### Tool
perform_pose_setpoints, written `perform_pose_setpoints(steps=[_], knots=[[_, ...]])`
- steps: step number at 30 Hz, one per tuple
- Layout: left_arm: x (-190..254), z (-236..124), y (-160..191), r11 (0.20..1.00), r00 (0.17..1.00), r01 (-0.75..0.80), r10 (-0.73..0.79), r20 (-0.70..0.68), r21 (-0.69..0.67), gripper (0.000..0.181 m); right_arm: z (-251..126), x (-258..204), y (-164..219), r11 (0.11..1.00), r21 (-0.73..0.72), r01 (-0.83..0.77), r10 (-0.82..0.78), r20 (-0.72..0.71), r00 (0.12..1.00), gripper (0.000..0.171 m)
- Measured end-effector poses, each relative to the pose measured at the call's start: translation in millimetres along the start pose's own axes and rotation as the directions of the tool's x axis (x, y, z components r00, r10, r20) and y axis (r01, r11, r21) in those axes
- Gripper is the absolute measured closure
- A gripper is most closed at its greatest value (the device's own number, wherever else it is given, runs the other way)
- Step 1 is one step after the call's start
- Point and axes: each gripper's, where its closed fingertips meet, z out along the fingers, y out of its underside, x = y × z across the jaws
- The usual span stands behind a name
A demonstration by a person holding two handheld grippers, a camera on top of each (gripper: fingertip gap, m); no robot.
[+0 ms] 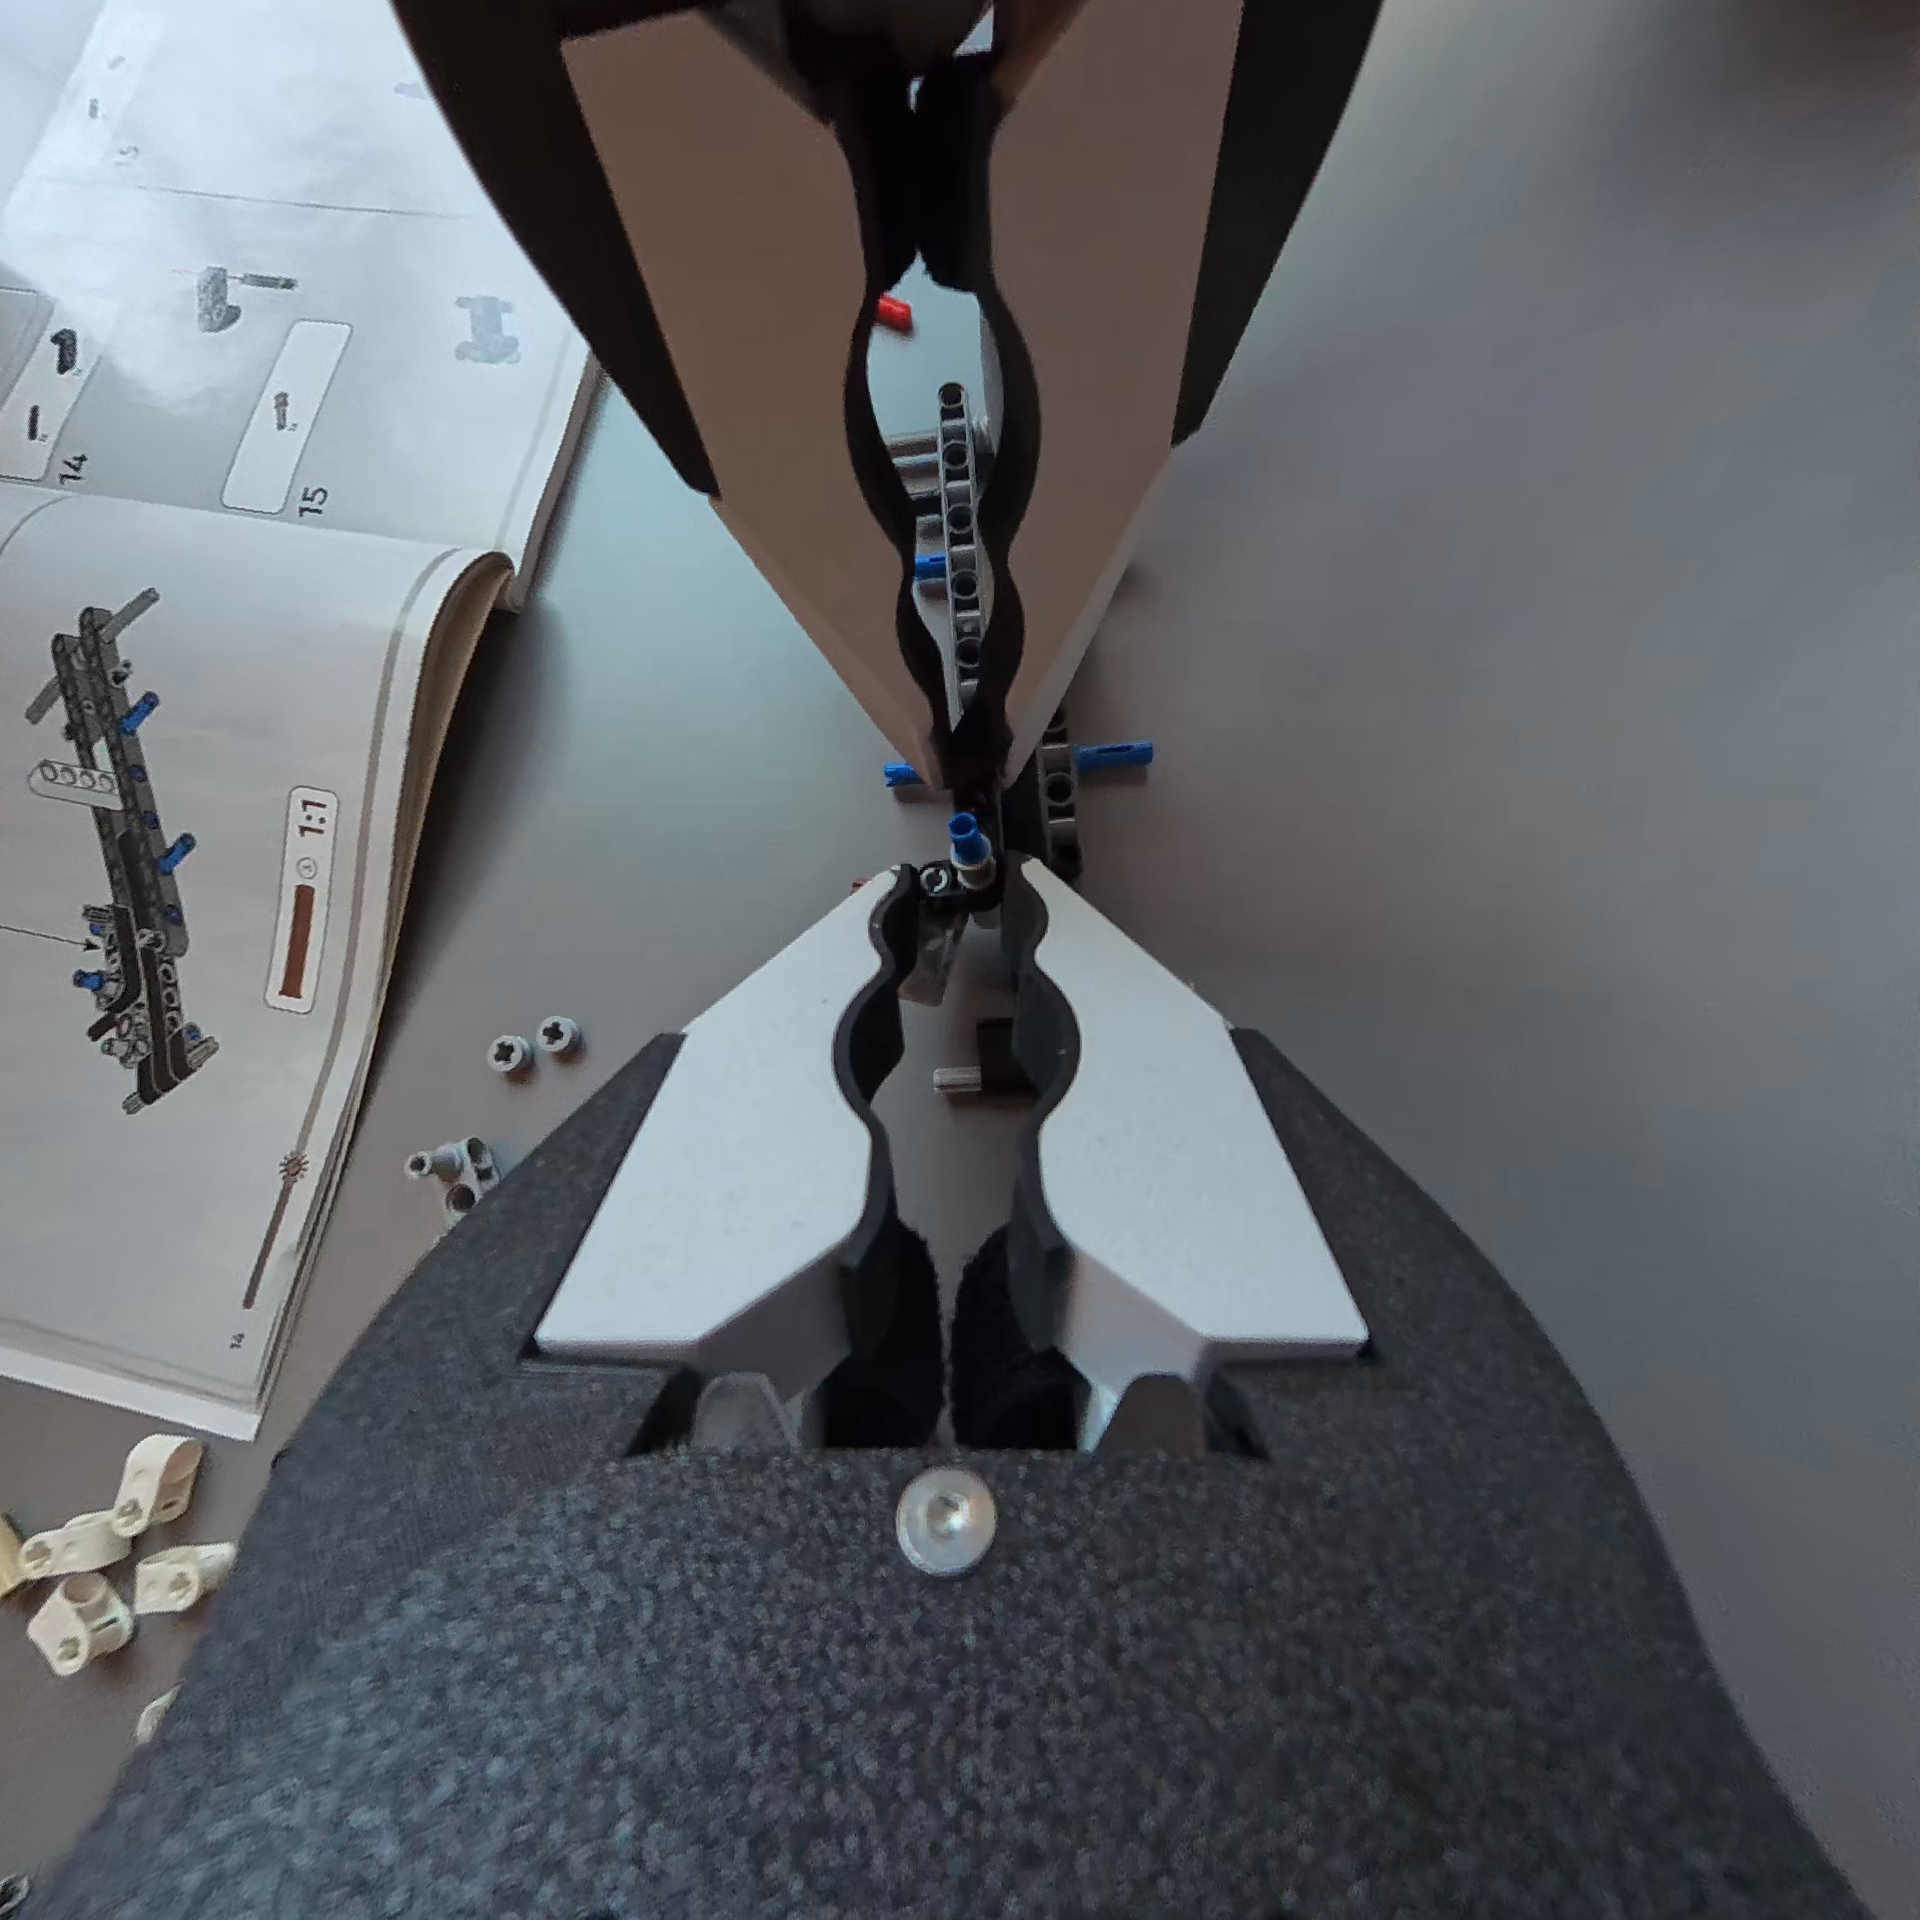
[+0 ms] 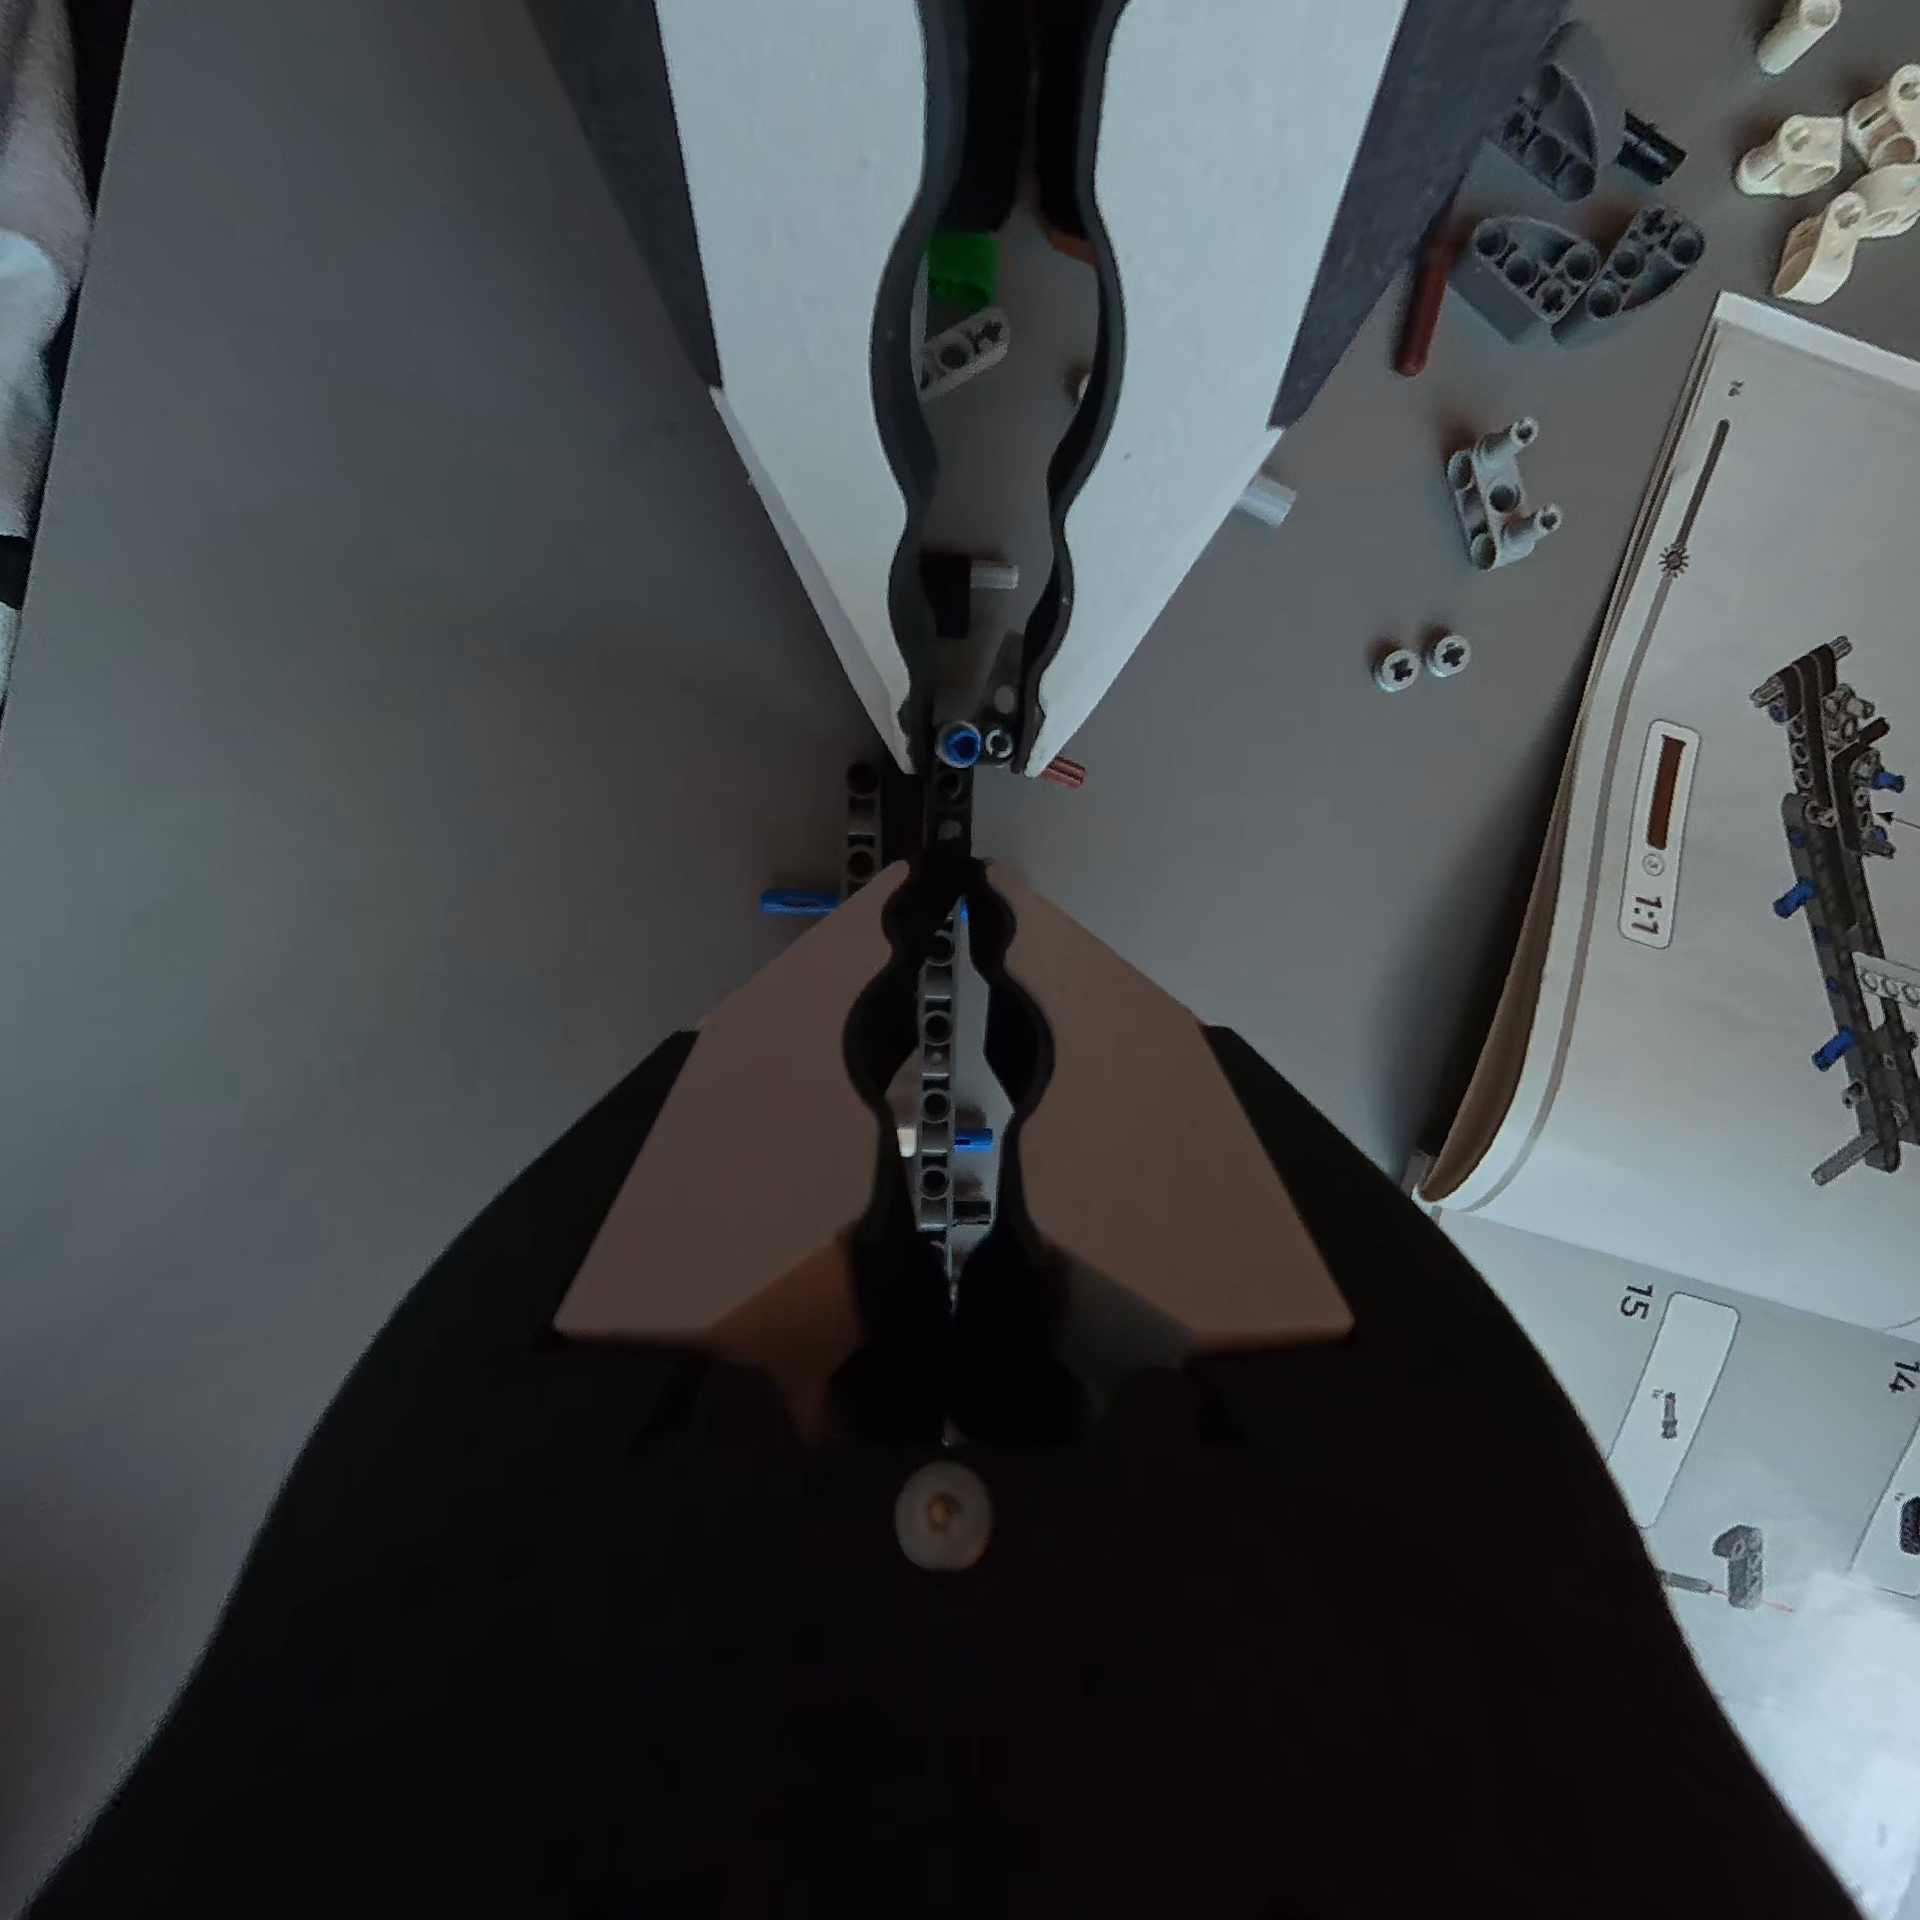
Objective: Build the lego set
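Note:
My two grippers meet tip to tip over the grey table. My right gripper (image 2: 940, 878), with tan fingers, is shut on a long grey beam assembly (image 2: 935, 1039) with blue pins sticking out sideways (image 2: 790, 902). In the left wrist view it comes in from the top (image 1: 971, 764), with the assembly (image 1: 961, 520) between its fingers. My left gripper (image 1: 956, 878), with white fingers, is shut on a small black piece with a blue pin (image 1: 966, 829), held against the end of the assembly. In the right wrist view it (image 2: 971, 753) comes in from the top, with the blue pin (image 2: 956, 743) at its tips.
An open instruction booklet (image 1: 208, 727) lies beside the work, also in the right wrist view (image 2: 1766, 935). Loose parts lie near it: white connectors (image 2: 1829, 156), two grey bushes (image 2: 1423, 660), a grey connector (image 2: 1501, 494), dark grey panels (image 2: 1558, 270), a brown axle (image 2: 1423, 312), a green piece (image 2: 961, 265). Only a small space, under 4 cm, lies between the two pairs of fingers.

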Motion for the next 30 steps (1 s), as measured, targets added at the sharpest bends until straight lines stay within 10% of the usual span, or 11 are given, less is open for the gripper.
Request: perform_pose_setpoints(steps=[30], knots=[[0.8, -2.6, 4.6, 0.996, 0.998, 0.049, -0.051, 0.021, 0.071, 0.167, 9.2, -0.9, -12.8, 0.999, 0.051, 0.016, -0.02, 0.075, 0.997, 0.168]])
